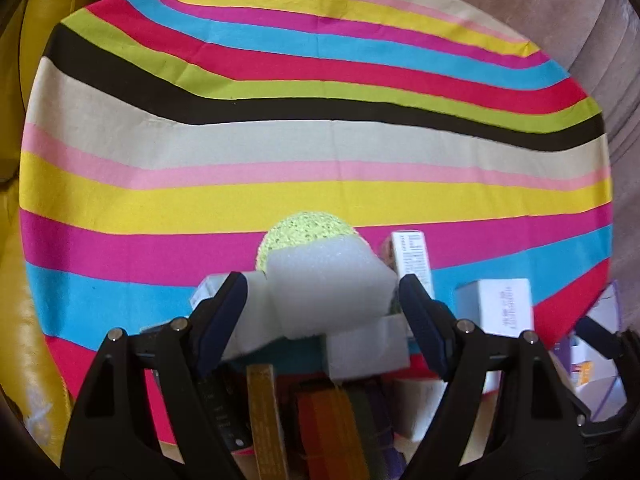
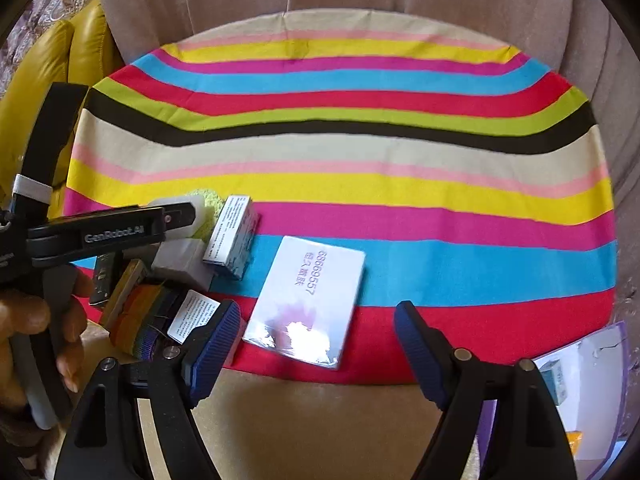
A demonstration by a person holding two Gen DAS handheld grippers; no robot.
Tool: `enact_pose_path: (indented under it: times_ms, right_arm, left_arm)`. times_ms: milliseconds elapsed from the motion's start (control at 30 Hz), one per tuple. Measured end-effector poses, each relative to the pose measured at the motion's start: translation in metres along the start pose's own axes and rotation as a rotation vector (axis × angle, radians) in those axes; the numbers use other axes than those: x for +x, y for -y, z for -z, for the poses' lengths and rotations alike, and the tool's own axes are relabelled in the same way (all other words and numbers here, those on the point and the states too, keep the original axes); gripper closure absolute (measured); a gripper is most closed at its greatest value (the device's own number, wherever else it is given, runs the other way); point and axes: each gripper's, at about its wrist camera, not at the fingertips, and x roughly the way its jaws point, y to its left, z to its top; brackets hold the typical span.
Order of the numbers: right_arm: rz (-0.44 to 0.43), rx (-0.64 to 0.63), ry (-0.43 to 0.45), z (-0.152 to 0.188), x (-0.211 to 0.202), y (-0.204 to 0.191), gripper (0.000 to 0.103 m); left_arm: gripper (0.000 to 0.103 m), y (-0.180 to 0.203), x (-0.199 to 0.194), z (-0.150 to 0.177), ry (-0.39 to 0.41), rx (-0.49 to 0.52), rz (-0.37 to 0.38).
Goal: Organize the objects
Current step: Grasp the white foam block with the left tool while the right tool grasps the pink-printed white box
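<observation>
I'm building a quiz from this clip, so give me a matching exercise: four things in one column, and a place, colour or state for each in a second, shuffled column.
Things
1. white foam block
2. flat white box
3. right tool
4. yellow-green sponge

Descriptions
A. open, holding nothing
B. round and porous, lying behind the foam block
C. between the fingers of the left tool
D. lying across the blue and red stripes of the striped cloth, glare on its wrapping

Pairs: 1-C, 2-D, 3-A, 4-B
</observation>
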Motion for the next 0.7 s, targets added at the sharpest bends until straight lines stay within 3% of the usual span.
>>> enact_pose_path:
  times_ms: [33, 100, 300, 700]
  right_arm:
    - [0.009, 0.006, -0.004, -0.002, 0.003, 0.000, 0.023]
    - [0.015, 0.036, 0.003, -0.004, 0.006, 0.002, 0.023]
    - [0.045, 0.102, -0.021, -0.008, 0.022, 0.001, 0.023]
    - [0.133, 0.061, -0.061, -0.010, 0.047, -0.013, 0.023]
  left_arm:
    - [0.024, 0.000, 0.002, -0.001, 0.000, 0.004, -0.002]
    - [0.040, 0.000, 0.005, 0.001, -0.005, 0.014, -0.016]
    - [0.040, 0.002, -0.001, 0.002, 0.030, 0.028, -0.013]
    - [0.040, -0.010, -0.043, 0.030, 0.156, -0.067, 0.049]
